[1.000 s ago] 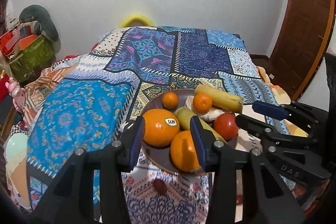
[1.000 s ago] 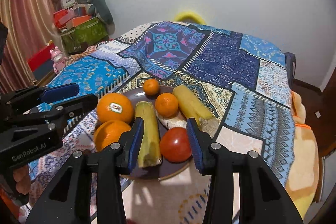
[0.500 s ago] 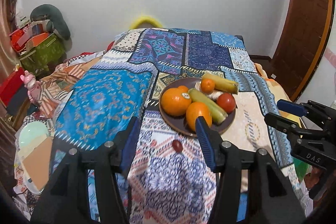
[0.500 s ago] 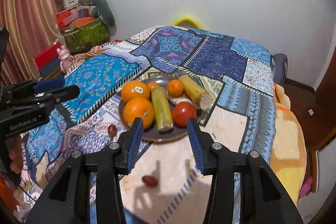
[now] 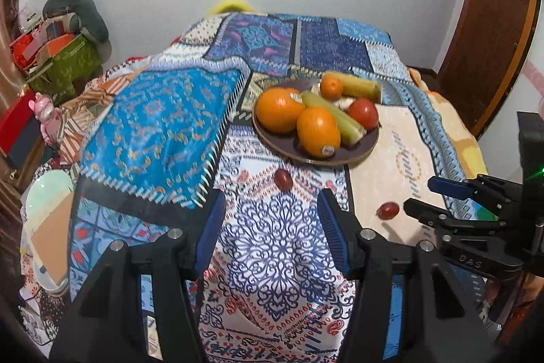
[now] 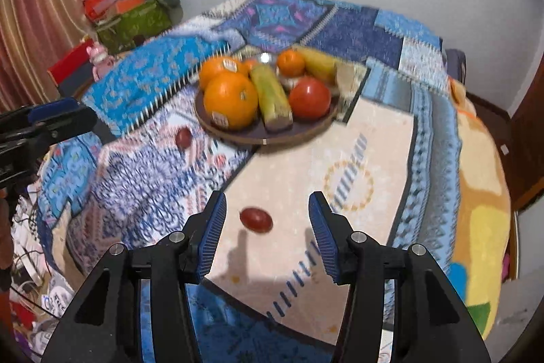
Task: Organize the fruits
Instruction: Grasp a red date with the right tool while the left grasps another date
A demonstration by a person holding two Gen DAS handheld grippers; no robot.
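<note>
A dark round plate (image 5: 343,155) (image 6: 299,130) on the patterned bedspread holds two big oranges (image 5: 279,109) (image 6: 230,100), smaller oranges (image 5: 331,86), green-yellow stalks (image 6: 272,96) and a red tomato (image 5: 363,114) (image 6: 309,98). Two small dark red fruits lie loose on the cloth in front of the plate: one (image 5: 283,179) (image 6: 183,137) near the plate's left front, one (image 5: 387,210) (image 6: 256,219) nearer. My left gripper (image 5: 272,230) is open and empty, back from the plate. My right gripper (image 6: 267,230) is open and empty, with the nearer red fruit just ahead between its fingers.
The bedspread (image 5: 159,121) falls away at the near and right edges. A green box with clutter (image 5: 64,63) stands at the far left by the wall. A pale plate and papers (image 5: 47,203) lie low at the left. A brown door (image 5: 493,22) is at the right.
Both grippers have pulled back from the plate, which now looks farther away. The two small red fruits on the cloth have come into view in front of the grippers.
</note>
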